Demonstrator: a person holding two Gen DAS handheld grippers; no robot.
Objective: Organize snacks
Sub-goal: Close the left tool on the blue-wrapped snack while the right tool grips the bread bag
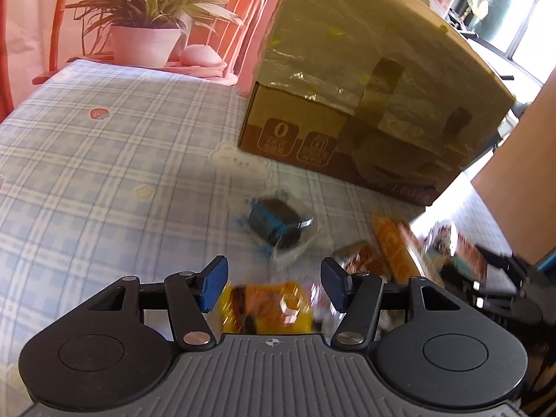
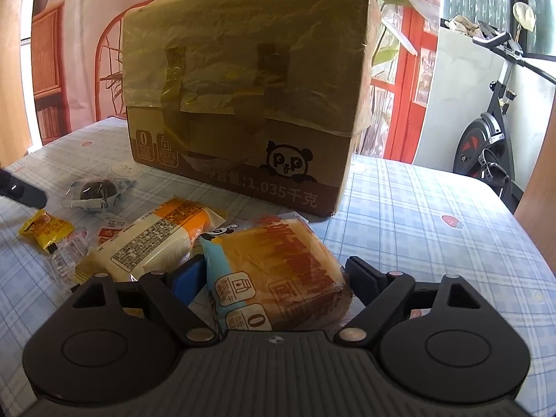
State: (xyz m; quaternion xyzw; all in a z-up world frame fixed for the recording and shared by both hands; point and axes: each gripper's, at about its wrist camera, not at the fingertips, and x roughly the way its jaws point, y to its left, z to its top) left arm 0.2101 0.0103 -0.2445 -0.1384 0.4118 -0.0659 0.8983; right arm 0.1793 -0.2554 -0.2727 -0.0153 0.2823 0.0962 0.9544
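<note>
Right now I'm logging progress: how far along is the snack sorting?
Nothing looks sorted: the taped cardboard box is closed. In hand: the right gripper straddles the bread pack; the left gripper is over the yellow packet. Left: the dark round snack and orange-white pack.

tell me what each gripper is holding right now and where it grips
The right gripper straddles the bread packet across its sides; contact is unclear. The left gripper is open above the yellow snack packet, holding nothing.

From where I sit, upper left shows a potted plant (image 1: 147, 17) against pink wall; far right, an exercise bike (image 2: 493, 132) stands by bright windows (image 2: 535, 10).
</note>
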